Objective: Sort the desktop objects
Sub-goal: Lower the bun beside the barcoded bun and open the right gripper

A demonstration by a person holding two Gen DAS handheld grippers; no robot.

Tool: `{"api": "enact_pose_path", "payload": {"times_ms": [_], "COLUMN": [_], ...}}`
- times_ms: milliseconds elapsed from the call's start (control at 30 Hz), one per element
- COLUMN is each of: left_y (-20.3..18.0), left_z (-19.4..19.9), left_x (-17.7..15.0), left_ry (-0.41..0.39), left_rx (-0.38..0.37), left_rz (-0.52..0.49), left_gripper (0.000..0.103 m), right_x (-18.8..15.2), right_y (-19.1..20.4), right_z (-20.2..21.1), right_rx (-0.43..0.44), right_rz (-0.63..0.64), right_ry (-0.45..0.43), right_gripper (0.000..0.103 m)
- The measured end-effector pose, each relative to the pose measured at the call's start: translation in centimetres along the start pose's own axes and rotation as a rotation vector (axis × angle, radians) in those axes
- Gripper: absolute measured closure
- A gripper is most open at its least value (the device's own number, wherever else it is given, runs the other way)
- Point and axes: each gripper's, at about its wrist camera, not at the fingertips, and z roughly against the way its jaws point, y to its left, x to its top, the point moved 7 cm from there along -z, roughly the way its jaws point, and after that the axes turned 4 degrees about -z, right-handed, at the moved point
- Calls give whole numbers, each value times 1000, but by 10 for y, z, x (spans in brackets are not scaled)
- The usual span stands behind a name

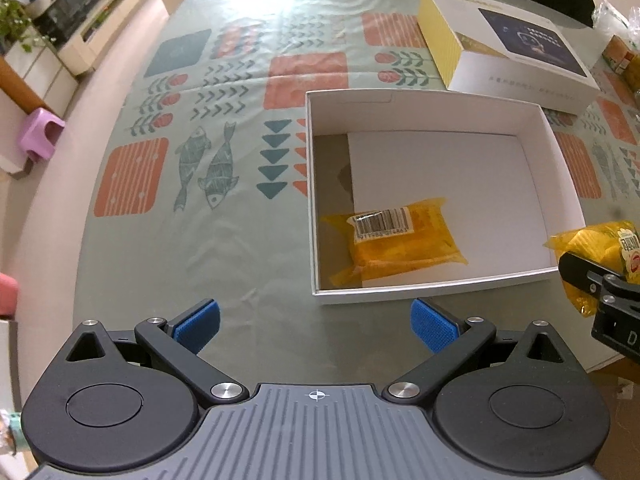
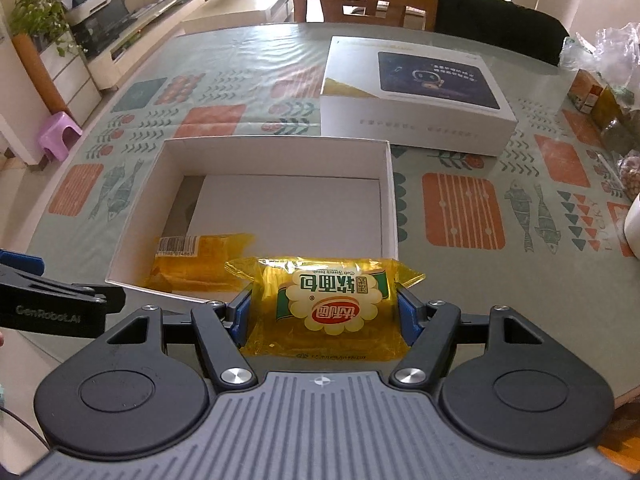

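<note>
An open white box (image 1: 424,102) (image 2: 276,148) sits on the patterned tablecloth. One yellow bread packet (image 1: 400,240) (image 2: 192,260) lies barcode-up in its near corner. My right gripper (image 2: 324,312) is shut on a second yellow bread packet (image 2: 328,304), held at the box's near right corner; this packet also shows in the left wrist view (image 1: 600,248). My left gripper (image 1: 316,324) is open and empty, just in front of the box's near wall.
A closed white product box (image 1: 516,52) (image 2: 416,96) lies behind the open box. Snack bags and jars (image 2: 608,112) crowd the table's right side. A white cup (image 2: 634,228) stands at the right edge. A purple stool (image 2: 60,134) and chairs (image 2: 360,0) surround the table.
</note>
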Motion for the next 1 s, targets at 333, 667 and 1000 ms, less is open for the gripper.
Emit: {"api": "enact_pose_path", "payload": {"times_ms": [333,667,1000], "left_y": [16,24,22], "left_z": [-12,-29,-47], "left_x": [22,44,59], "left_ry": [12,48,75], "left_rx": [9,-13,-63], "left_rz": [8,-44,-70], "left_gripper": [0,0,0], "right_x": [16,29,19], "right_y": [8,15,15], "right_z": [-40,-87,-111], "right_rx": [19,19,-34], "right_rz": [-30,-45,-39], "right_ry": [45,121,168], "right_gripper": [18,18,18]}}
